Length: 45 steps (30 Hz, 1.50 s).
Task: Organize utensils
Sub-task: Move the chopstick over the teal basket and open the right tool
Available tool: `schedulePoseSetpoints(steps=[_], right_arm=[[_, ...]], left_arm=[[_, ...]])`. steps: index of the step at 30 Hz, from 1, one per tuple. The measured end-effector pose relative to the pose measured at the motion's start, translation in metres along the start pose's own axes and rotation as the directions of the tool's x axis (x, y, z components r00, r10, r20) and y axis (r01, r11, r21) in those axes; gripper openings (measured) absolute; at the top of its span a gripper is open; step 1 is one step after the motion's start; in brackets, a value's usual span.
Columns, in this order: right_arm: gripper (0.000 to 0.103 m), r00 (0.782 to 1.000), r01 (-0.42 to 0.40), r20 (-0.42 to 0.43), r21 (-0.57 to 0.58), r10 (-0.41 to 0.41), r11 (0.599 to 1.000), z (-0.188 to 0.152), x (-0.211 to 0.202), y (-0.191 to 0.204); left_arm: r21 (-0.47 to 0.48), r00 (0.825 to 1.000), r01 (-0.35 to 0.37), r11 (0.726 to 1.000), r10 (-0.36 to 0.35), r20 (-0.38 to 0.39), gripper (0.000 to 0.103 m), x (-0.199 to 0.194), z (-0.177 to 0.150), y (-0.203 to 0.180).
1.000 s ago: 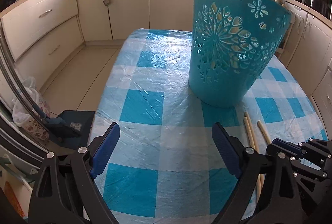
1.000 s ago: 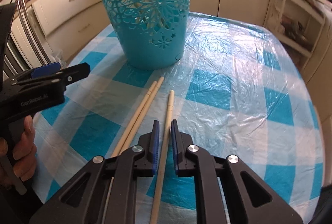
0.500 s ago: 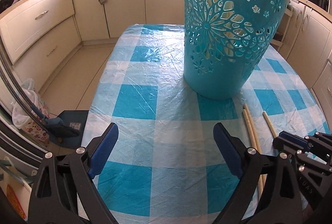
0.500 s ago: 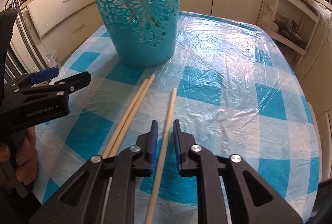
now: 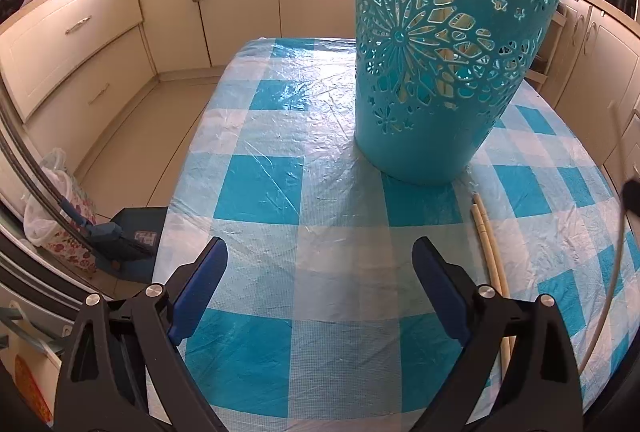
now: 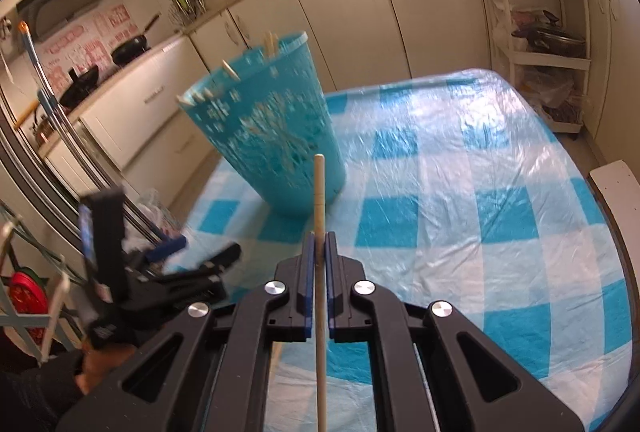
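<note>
The job is judged to be partly done. Several pale stick ends are seen poking over the rim of the teal basket (image 6: 276, 128), which stands upright on the checked surface (image 5: 280, 192) toward its far edge, and more pale shafts show through the cut-out flower pattern in the left wrist view. One chopstick (image 6: 319, 200) is clamped between the blue pads of the right tongs (image 6: 319, 244), which are clenched on it; it is held clear of the surface, its free end pointing toward the basket, whose base it overlaps in the picture (whether it has come close to the rim cannot be judged from this angle).

Two more chopsticks (image 5: 490, 244) are left lying side by side on the surface, just beside the basket's base, toward the near right corner. These remain to be gathered after the held one is dropped in. A thin pale line at the right margin of the left wrist view may be the held chopstick, but it is too blurred to be certain.

The left tongs (image 5: 320, 272) are released, with jaws spread wide over bare cloth and nothing between them; they are gripped by a hand (image 6: 100, 364) seen at the lower left of the right wrist view.

No writing can be read: the red-and-white wall panels behind the pans carry patterns or characters too small and blurred to make out.
</note>
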State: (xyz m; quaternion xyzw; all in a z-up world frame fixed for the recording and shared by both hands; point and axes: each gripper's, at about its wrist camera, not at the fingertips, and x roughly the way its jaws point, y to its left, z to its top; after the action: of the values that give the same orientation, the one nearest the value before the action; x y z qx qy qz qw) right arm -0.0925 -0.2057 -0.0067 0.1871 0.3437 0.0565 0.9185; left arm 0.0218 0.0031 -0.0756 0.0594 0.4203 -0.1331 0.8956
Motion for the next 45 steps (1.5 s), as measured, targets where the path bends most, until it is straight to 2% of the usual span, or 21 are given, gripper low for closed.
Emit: schedulePoseSetpoints(steps=[3,8,20,24,28,32,37,41,45], right_arm=[[0.006,0.997,-0.035,0.065,-0.011,0.036,0.999,0.018,-0.016,0.013],[0.005,0.988,-0.048,0.143,-0.062,0.056,0.997,0.041,-0.033,0.029],[0.005,0.970,-0.044,0.231,-0.142,0.076,0.989,0.085,-0.064,0.051],[0.005,0.956,-0.043,0.277,-0.180,0.092,0.983,0.105,-0.080,0.064],[0.005,0.932,-0.042,0.343,-0.216,0.116,0.976,0.134,-0.094,0.079],[0.005,0.918,-0.016,0.379,-0.250,0.113,0.968,0.158,-0.086,0.091],[0.005,0.949,0.015,0.309,-0.246,0.063,0.969,0.166,-0.035,0.087],[0.005,0.978,0.049,0.210,-0.235,0.001,0.971,0.155,0.014,0.077],[0.005,0.991,0.062,0.130,-0.229,-0.032,0.972,0.142,0.046,0.070]], left_arm=[[-0.001,1.000,0.002,1.000,-0.002,-0.001,0.090,0.000,0.000,0.000],[-0.008,1.000,0.009,1.000,-0.009,-0.002,0.090,0.001,0.000,0.003],[-0.020,1.000,0.019,1.000,-0.019,-0.004,0.090,0.003,0.001,0.003],[-0.025,1.000,0.024,0.999,-0.024,-0.003,0.090,0.003,0.001,0.005],[-0.027,1.000,0.028,0.999,-0.028,-0.002,0.090,0.003,0.001,0.005],[-0.032,0.999,0.032,0.999,-0.032,0.000,0.090,0.003,0.001,0.005],[-0.043,0.999,0.042,0.998,-0.042,0.004,0.090,0.002,0.000,0.008],[-0.043,0.999,0.048,0.998,-0.047,0.006,0.090,0.001,0.000,0.010],[-0.044,0.999,0.052,0.998,-0.052,0.008,0.090,0.001,0.000,0.010]])
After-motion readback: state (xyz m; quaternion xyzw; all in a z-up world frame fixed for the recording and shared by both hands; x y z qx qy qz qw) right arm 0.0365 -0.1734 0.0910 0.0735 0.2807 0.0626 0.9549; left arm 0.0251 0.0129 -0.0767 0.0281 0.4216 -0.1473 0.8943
